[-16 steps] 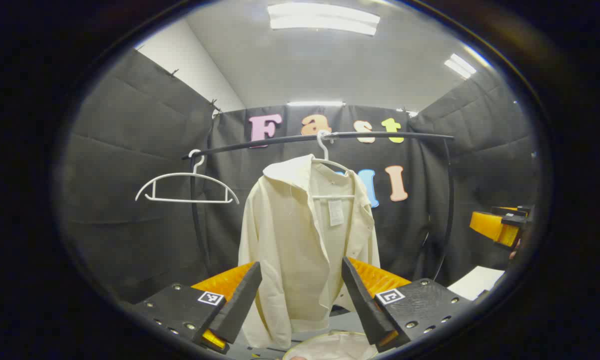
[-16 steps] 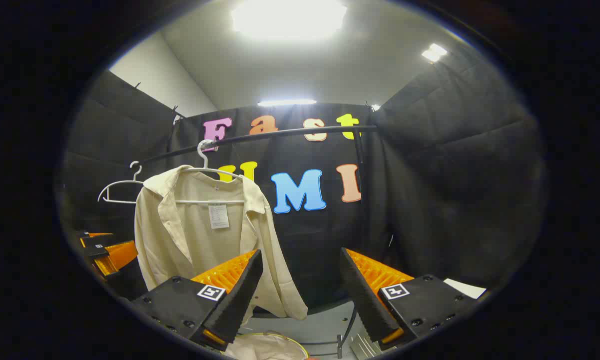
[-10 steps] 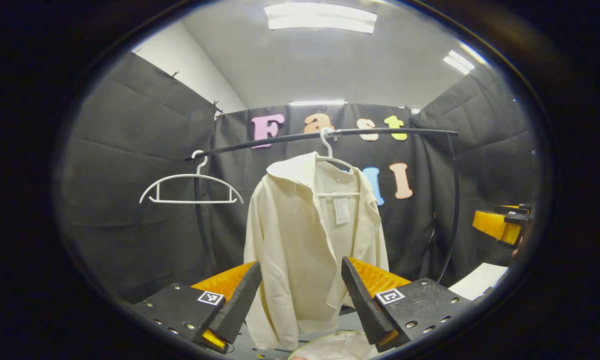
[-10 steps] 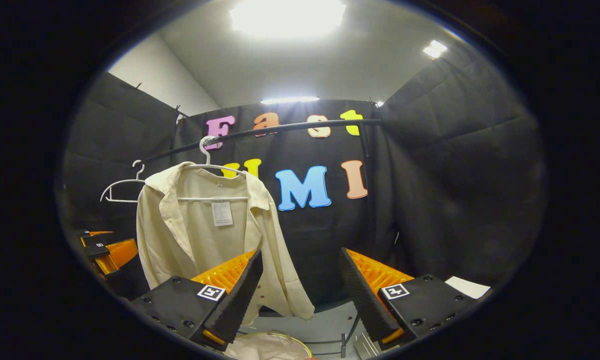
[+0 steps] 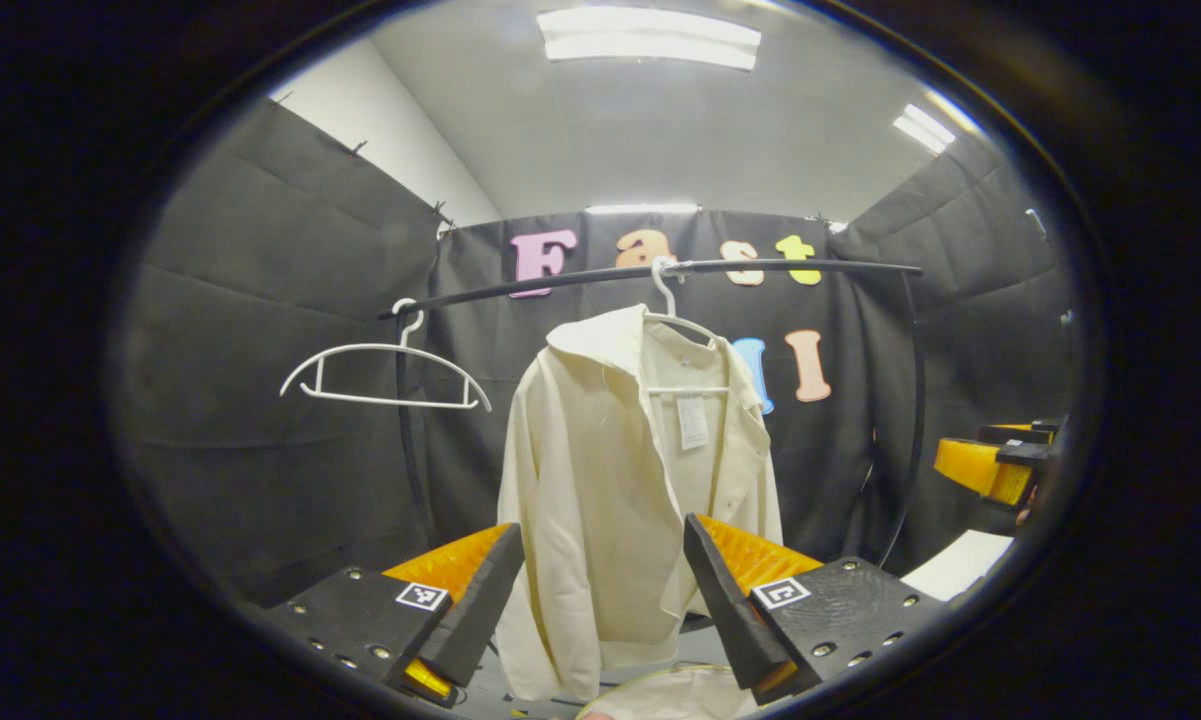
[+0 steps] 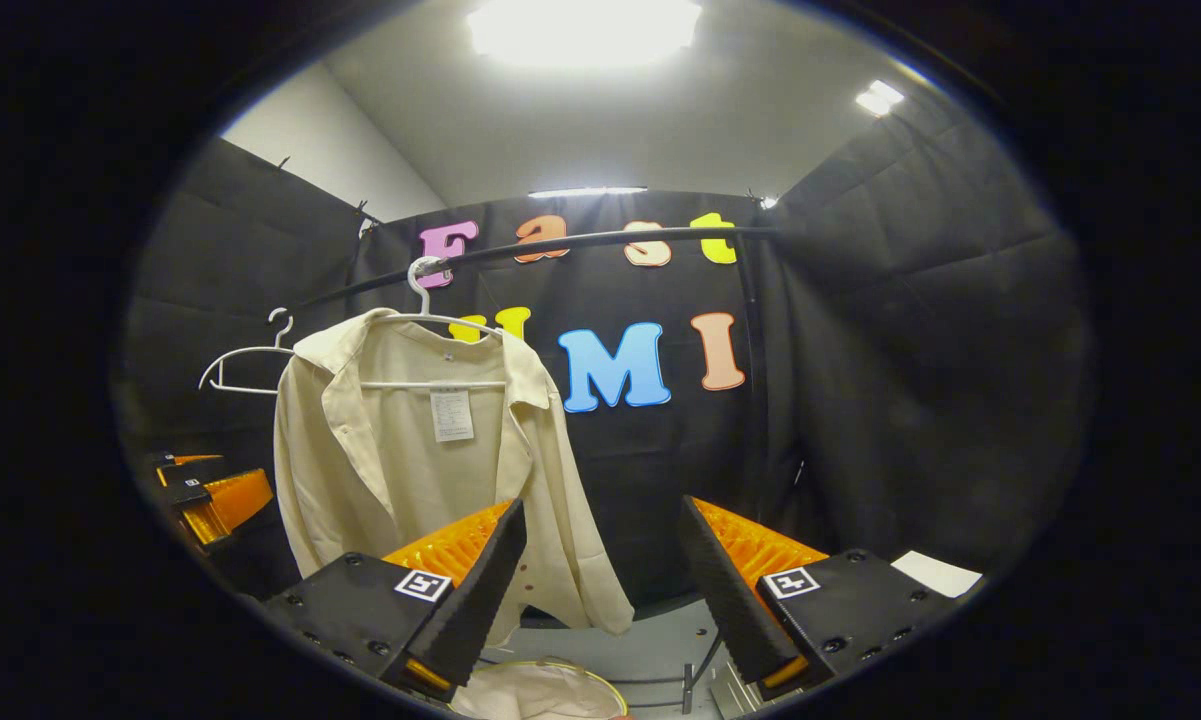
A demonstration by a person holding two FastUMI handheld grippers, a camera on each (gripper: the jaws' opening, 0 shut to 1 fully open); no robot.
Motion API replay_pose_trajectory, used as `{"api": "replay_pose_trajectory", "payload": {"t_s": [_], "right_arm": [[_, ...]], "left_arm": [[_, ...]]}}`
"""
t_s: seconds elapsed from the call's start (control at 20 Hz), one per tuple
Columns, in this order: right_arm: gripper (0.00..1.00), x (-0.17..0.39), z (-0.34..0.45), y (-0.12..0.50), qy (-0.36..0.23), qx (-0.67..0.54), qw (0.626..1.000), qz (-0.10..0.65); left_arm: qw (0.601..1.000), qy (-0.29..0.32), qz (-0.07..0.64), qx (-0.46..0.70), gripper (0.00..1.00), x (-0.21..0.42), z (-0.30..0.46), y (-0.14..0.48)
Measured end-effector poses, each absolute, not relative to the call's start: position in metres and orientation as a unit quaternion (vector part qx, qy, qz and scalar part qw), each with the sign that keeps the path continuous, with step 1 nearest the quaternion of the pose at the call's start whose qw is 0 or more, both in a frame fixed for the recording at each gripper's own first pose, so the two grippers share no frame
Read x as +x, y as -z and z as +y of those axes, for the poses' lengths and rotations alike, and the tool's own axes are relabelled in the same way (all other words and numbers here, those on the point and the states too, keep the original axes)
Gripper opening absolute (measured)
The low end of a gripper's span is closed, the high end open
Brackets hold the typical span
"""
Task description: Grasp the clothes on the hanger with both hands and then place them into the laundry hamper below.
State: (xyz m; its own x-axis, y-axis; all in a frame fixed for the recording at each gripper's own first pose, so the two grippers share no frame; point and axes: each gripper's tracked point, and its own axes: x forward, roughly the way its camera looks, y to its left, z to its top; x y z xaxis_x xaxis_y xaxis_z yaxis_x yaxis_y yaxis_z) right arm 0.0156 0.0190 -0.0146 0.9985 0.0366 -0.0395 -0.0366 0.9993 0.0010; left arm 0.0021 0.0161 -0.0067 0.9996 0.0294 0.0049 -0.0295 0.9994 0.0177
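On the black rail [image 5: 660, 272] across the back of the booth, a cream shirt [image 5: 620, 480] hangs from a white hanger [image 5: 672, 318], its front open and a small tag showing inside the collar. A second white hanger [image 5: 385, 365] hangs bare on the same rail, off to the shirt's left in the left gripper view. In that view the left tongs [image 5: 605, 600] stand wide open with nothing between the fingers; the shirt hangs straight ahead beyond them, well apart, its lower half framed in the gap between the two fingers. The right tongs [image 6: 602, 585] are just as wide open and hold nothing; in the right gripper view the shirt [image 6: 410, 470] hangs ahead and to the left, its lower right edge passing behind the left finger, while the gap between the fingers looks onto black cloth. The rim of the laundry hamper [image 6: 540, 695] shows low down, under the shirt and between the fingers, and its pale inside also shows at the bottom of the left gripper view [image 5: 675, 695].
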Motion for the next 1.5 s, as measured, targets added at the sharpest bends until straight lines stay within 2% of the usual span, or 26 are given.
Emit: {"api": "replay_pose_trajectory", "payload": {"t_s": [0.05,0.1,0.35,0.4,0.45,0.5,0.55,0.6,0.65,0.7,0.75,0.8,0.85,0.95,1.0,1.1,1.2,1.25,1.3,1.35,1.5], "right_arm": [[0.97,0.016,0.020,0.014,-0.018,-0.001,1.000,0.018],[0.97,0.015,0.023,0.014,-0.017,-0.005,1.000,0.016],[0.97,0.030,0.026,0.004,-0.009,-0.031,0.999,0.000],[0.92,0.037,0.026,0.002,-0.011,-0.033,0.999,-0.004],[0.97,0.043,0.028,0.001,-0.017,-0.032,0.999,-0.006],[0.97,0.050,0.029,0.000,-0.024,-0.032,0.999,-0.010],[0.92,0.061,0.028,-0.001,-0.030,-0.033,0.999,-0.013],[0.97,0.074,0.027,0.000,-0.036,-0.031,0.999,-0.012],[0.92,0.084,0.027,0.001,-0.043,-0.024,0.999,-0.007],[0.97,0.093,0.029,0.003,-0.057,-0.015,0.998,-0.003],[0.92,0.105,0.032,0.001,-0.072,-0.009,0.997,-0.004],[0.97,0.116,0.034,-0.002,-0.083,-0.005,0.996,-0.007],[0.92,0.126,0.036,-0.003,-0.094,-0.002,0.996,-0.007],[0.97,0.145,0.045,-0.002,-0.124,0.010,0.992,-0.007],[0.92,0.152,0.049,-0.002,-0.136,0.015,0.991,-0.007],[0.97,0.171,0.060,-0.002,-0.161,0.021,0.987,-0.007],[0.97,0.189,0.072,-0.003,-0.180,0.020,0.983,-0.015],[0.92,0.201,0.078,-0.004,-0.188,0.018,0.982,-0.018],[0.92,0.211,0.086,-0.001,-0.197,0.017,0.980,-0.018],[0.97,0.222,0.094,0.003,-0.205,0.017,0.978,-0.014],[0.97,0.242,0.111,0.010,-0.219,0.019,0.976,-0.004]], "left_arm": [[1.000,-0.014,-0.003,0.009,0.94,0.002,0.018,0.007],[1.000,-0.013,-0.004,0.009,0.94,0.002,0.020,0.007],[1.000,0.010,0.001,-0.002,0.95,0.003,0.019,0.014],[1.000,0.010,0.002,0.002,0.95,0.006,0.020,0.015],[1.000,0.006,0.005,0.007,0.95,0.010,0.019,0.016],[1.000,0.000,0.005,0.007,0.94,0.014,0.016,0.015],[1.000,-0.004,0.001,0.003,0.94,0.020,0.009,0.013],[1.000,-0.008,-0.001,-0.001,0.94,0.027,0.001,0.011],[1.000,-0.017,0.002,-0.002,0.94,0.035,-0.005,0.012],[0.999,-0.033,0.007,0.001,0.94,0.041,-0.009,0.013],[0.999,-0.045,0.004,0.000,0.94,0.048,-0.013,0.010],[0.999,-0.055,-0.001,0.000,0.94,0.056,-0.018,0.007],[0.998,-0.065,-0.003,0.004,0.94,0.063,-0.021,0.005],[0.996,-0.084,-0.006,0.017,0.94,0.077,-0.025,0.001],[0.995,-0.092,-0.011,0.022,0.94,0.085,-0.025,-0.003],[0.994,-0.109,-0.018,0.027,0.94,0.099,-0.027,-0.008],[0.991,-0.129,-0.024,0.036,0.94,0.112,-0.025,-0.013],[0.989,-0.138,-0.030,0.041,0.94,0.119,-0.023,-0.017],[0.987,-0.148,-0.036,0.044,0.94,0.125,-0.021,-0.021],[0.986,-0.155,-0.038,0.046,0.94,0.131,-0.020,-0.022],[0.983,-0.174,-0.035,0.052,0.94,0.148,-0.017,-0.020]]}}
